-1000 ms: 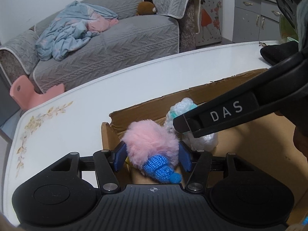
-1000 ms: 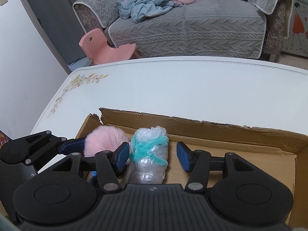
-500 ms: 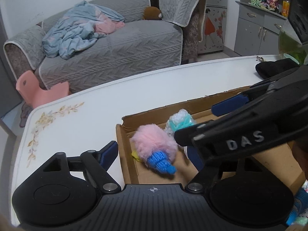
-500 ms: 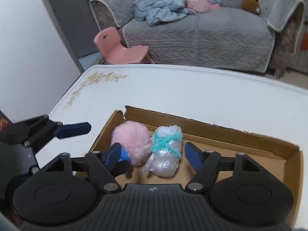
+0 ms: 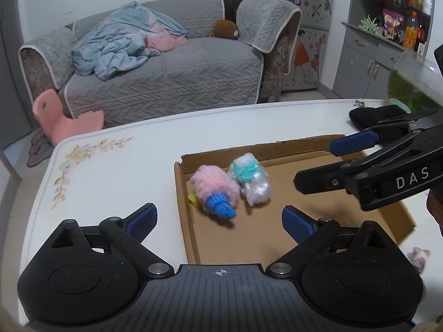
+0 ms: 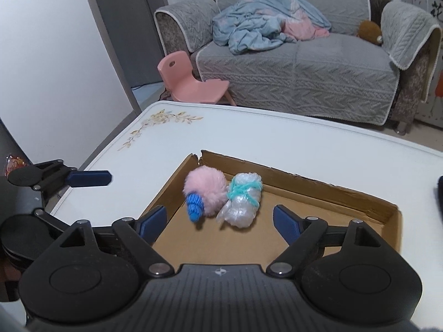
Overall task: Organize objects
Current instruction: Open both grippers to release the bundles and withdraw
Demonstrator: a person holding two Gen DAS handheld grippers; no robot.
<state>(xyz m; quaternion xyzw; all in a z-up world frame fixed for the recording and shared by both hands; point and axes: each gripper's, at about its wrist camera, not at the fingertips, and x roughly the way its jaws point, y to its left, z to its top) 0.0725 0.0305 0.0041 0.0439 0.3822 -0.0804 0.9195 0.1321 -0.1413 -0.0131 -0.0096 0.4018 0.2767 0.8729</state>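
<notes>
A shallow cardboard tray (image 5: 277,238) (image 6: 318,191) lies on the white table. In its far left corner lie a pink fluffy pompom with a blue knitted cap (image 5: 214,186) (image 6: 205,191) and, touching it, a white plastic bundle tied with teal yarn (image 5: 250,178) (image 6: 243,197). My left gripper (image 5: 218,221) is open and empty, above the tray's left wall. My right gripper (image 6: 220,218) is open and empty, raised above the tray; it also shows at the right of the left wrist view (image 5: 349,160).
A black item (image 5: 371,114) and a glass bowl with green plants (image 5: 412,83) sit at the table's far right. A small purple-white object (image 5: 419,257) lies right of the tray. Beyond the table are a grey sofa (image 6: 299,63) and a pink child chair (image 6: 191,83).
My left gripper let go of the pink pompom, opened wide and drew back and up. My right gripper opened off the white bundle and also drew back. Both objects now rest in the tray.
</notes>
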